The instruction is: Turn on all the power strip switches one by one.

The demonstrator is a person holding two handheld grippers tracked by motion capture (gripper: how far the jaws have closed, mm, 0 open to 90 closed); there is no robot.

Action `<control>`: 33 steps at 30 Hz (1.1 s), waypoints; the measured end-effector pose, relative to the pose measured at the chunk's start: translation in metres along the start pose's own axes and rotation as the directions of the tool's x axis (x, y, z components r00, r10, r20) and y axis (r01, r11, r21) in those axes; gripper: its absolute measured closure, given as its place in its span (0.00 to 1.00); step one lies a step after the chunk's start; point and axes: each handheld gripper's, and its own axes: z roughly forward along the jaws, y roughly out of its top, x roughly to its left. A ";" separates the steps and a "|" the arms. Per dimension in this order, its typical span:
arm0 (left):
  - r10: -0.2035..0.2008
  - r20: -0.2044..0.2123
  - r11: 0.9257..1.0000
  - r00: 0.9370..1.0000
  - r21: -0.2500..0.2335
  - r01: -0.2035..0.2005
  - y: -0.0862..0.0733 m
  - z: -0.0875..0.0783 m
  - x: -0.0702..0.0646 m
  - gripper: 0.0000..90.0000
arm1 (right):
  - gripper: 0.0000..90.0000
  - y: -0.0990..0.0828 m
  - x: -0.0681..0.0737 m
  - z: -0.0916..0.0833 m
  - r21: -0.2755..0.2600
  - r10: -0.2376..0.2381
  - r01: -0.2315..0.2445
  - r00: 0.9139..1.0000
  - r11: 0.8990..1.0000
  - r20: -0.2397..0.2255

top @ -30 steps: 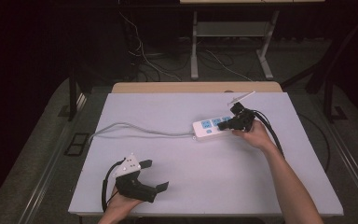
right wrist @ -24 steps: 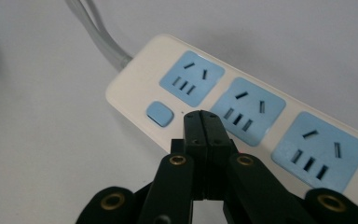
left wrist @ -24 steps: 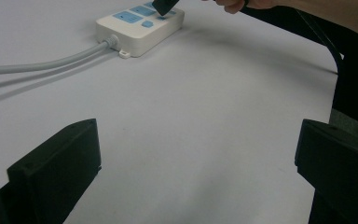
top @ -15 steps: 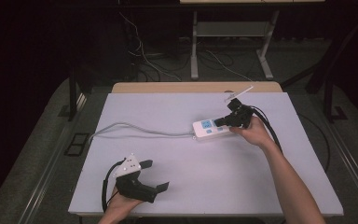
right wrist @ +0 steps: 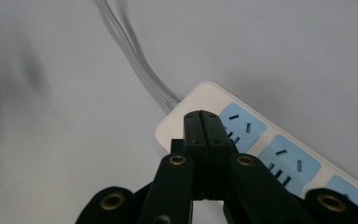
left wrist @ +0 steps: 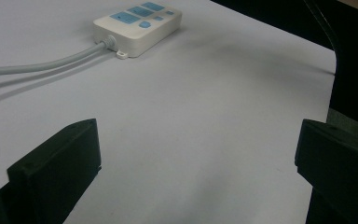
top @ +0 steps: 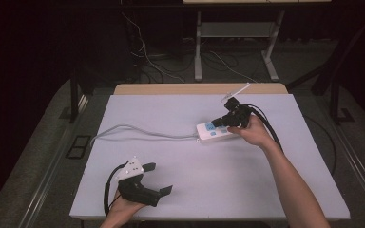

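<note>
White power strip (top: 214,131) with blue sockets, flat on table, right-centre.

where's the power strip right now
In the high view the white power strip lies on the table's right half, toward the far edge. The shut right gripper sits just above it, its grey cord trailing left.
</note>
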 end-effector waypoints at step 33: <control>0.008 0.000 1.000 1.000 0.003 -0.008 0.000 -0.001 0.001 0.00 | 1.00 -0.010 -0.007 0.035 0.086 0.018 -0.017 1.000 0.996 -0.010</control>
